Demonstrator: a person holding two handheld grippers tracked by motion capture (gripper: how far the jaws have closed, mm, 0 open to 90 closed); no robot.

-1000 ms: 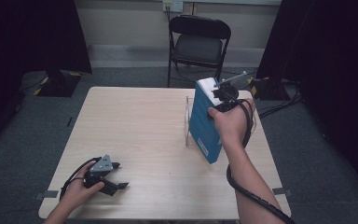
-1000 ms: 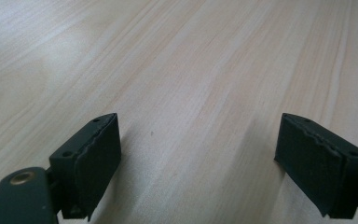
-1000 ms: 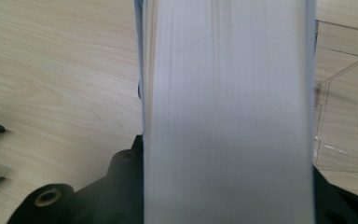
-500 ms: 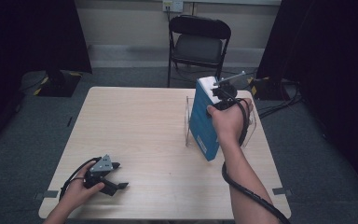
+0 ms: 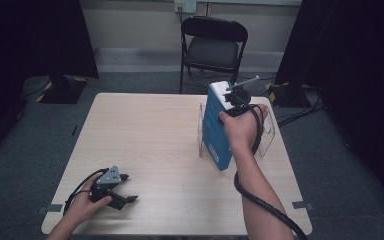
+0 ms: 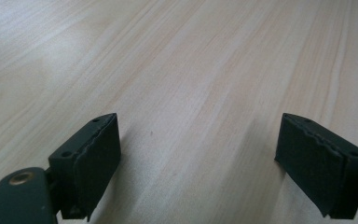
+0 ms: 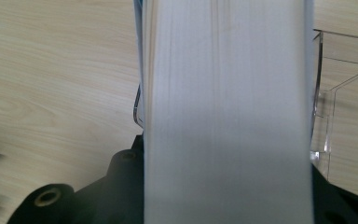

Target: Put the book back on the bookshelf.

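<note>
Blue book (image 5: 216,127) stands upright in the clear acrylic holder (image 5: 267,134) at the table's (image 5: 150,135) right side, its top clenched by the right gripper (image 5: 234,98), forearm extended forward. Left gripper (image 5: 122,191) rests on the table, jaws spread apart.

The left hand (image 5: 82,205) enters the high view at about 7 o'clock, low on the table, wrapped around the left gripper (image 5: 125,189). That gripper points toward 3 o'clock, its jaws spread wide apart with nothing between them; in the left gripper view both jaws hover just above the surface.

The right forearm (image 5: 257,200) comes in from 5 o'clock and stretches up toward 12 o'clock. The right hand (image 5: 240,127) grips the right gripper (image 5: 230,97), raised, at about 1 o'clock from the centre. Its jaws are clamped on the book (image 7: 228,112), one on each side.
</note>
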